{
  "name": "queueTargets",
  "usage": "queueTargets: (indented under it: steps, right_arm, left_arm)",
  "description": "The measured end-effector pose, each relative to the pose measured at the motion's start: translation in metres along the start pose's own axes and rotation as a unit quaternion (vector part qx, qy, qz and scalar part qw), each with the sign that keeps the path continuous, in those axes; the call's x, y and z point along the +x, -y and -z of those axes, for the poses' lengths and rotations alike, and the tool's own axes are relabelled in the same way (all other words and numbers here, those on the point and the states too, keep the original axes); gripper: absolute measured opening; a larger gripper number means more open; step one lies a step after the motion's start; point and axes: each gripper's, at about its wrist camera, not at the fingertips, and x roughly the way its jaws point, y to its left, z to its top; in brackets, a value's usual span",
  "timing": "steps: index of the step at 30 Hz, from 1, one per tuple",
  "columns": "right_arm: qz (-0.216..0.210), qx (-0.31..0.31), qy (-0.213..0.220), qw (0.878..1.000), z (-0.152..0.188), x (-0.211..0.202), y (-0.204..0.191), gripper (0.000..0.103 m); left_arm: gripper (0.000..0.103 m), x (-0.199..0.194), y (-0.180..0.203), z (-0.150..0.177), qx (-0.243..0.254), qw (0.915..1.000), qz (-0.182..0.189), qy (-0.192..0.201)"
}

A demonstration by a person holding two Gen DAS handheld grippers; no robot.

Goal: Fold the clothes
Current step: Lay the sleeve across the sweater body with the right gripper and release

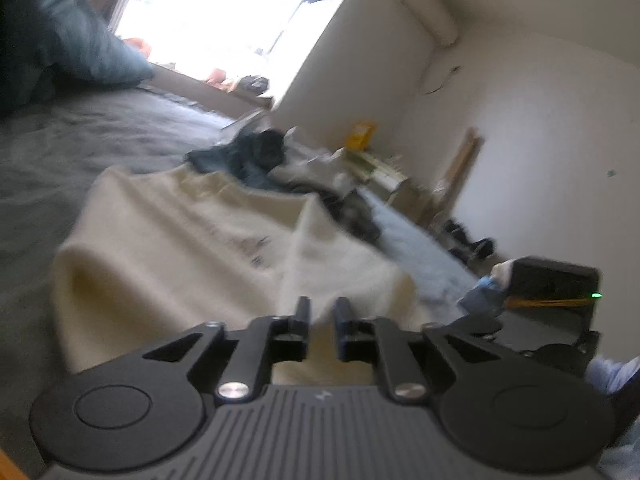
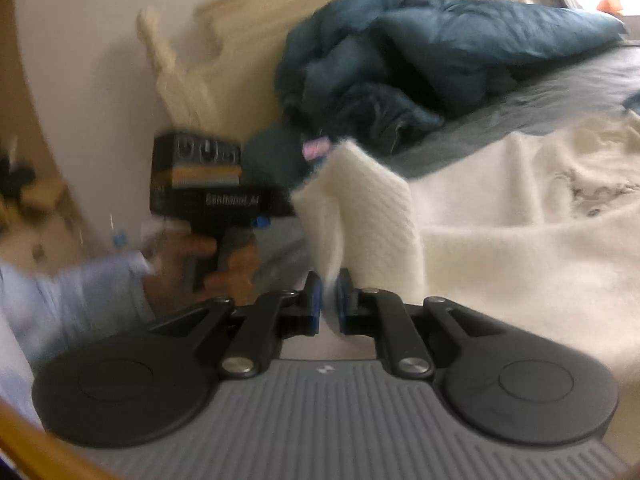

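A bed with a grey cover [image 1: 80,148] was seen in the left wrist view, with a bright window at the upper left and white walls to the right. A cream knitted garment [image 1: 180,224] was spread across the middle of the frame, a dark heap of clothes [image 1: 248,152] beyond it. At the lower centre, the left gripper [image 1: 322,308] was held over the cream cloth, its jaws parted and nothing caught between them. The other gripper was partly shown at the right edge.

In the right wrist view, a blue quilt [image 2: 420,52] was bunched on the bed at the upper centre. The cream garment [image 2: 500,216] filled the right side, a raised fold [image 2: 372,200] standing at the centre. The right gripper [image 2: 329,296] was clenched on the lower edge of that fold. The left gripper [image 2: 208,184] was gripped by a hand [image 2: 200,256] at the left.
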Motion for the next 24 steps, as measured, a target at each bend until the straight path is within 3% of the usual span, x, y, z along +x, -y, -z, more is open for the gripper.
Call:
queueTargets:
  steps: [3,5,8,9,12,13,15,16,19,21,24]
  right_arm:
    - [-0.001,-0.046,-0.055,0.997,0.013,0.014,-0.015,0.017]
    - [-0.027,-0.046,-0.072,0.996,0.018,0.016,-0.02,0.022]
    - [-0.069,-0.043,-0.096,0.992,0.024,0.018,-0.028,0.027]
    - [-0.083,-0.042,-0.104,0.99,0.027,0.019,-0.03,0.03]
    - [-0.099,-0.064,-0.112,0.987,0.03,0.014,-0.046,0.031]
    - [-0.096,-0.073,-0.104,0.987,0.029,0.01,-0.052,0.031]
    - [-0.064,-0.089,-0.078,0.991,0.026,-0.005,-0.058,0.036]
    - [-0.04,-0.094,-0.064,0.993,0.024,-0.012,-0.059,0.04]
    - [0.03,-0.097,-0.041,0.994,0.014,-0.009,-0.052,0.042]
    - [0.05,-0.077,-0.044,0.995,0.011,-0.001,-0.038,0.042]
    - [0.06,-0.042,-0.101,0.992,0.019,0.015,-0.018,0.043]
  left_arm:
    - [0.029,-0.017,-0.013,0.006,-0.005,0.9983,-0.052,-0.024]
    - [0.036,-0.027,-0.014,0.002,0.005,0.9959,-0.08,-0.042]
    - [0.052,-0.018,-0.008,-0.005,0.021,0.9937,-0.069,-0.086]
    - [0.049,-0.011,-0.006,-0.006,0.021,0.9927,-0.063,-0.101]
    - [0.019,0.011,0.0,0.0,0.02,0.9848,-0.061,-0.161]
    - [0.022,0.017,-0.001,0.004,0.014,0.9813,-0.063,-0.182]
    - [0.017,0.024,-0.009,0.013,-0.012,0.9771,-0.064,-0.203]
    - [0.007,0.025,-0.013,0.016,-0.026,0.9757,-0.063,-0.208]
    - [0.006,0.011,-0.018,0.012,-0.059,0.9744,-0.073,-0.204]
    - [0.008,0.005,-0.013,0.011,-0.04,0.9696,-0.108,-0.216]
    - [0.011,0.004,-0.004,0.014,-0.005,0.9588,-0.142,-0.246]
